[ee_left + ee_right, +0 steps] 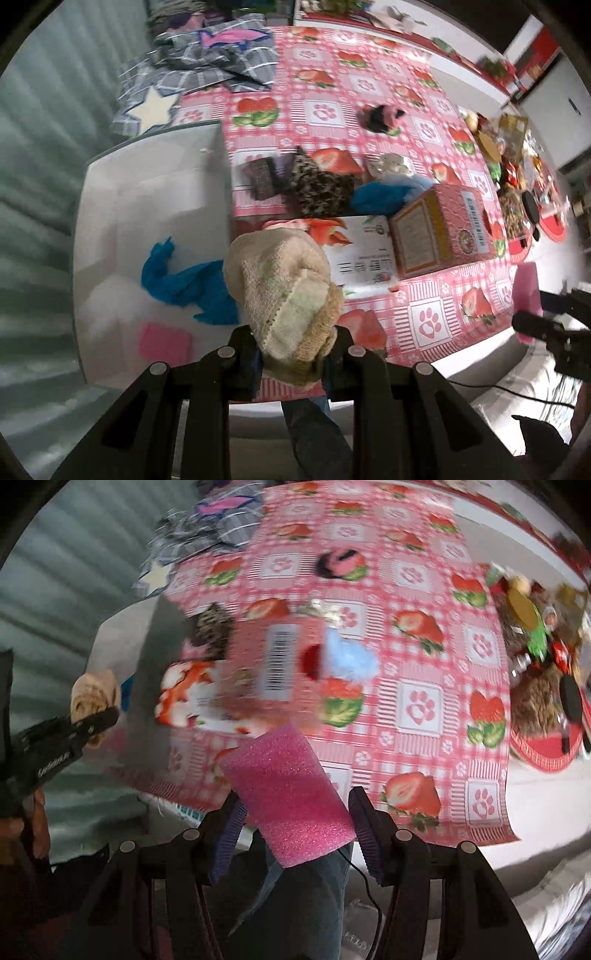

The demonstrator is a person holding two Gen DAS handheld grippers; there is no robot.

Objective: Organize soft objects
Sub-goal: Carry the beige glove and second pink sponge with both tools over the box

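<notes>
Left wrist view: the left gripper (291, 363) squeezes a bumpy beige knitted sock (284, 291) beside the white bin (147, 192). The right gripper (293, 823) pinches a sparkly pink sponge (288, 790) over the tabletop (417, 657).

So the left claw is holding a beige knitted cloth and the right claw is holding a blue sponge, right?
Not quite. The left claw does hold the beige knitted cloth, but the sponge in the right claw is pink, not blue, as the right wrist view shows.
</notes>
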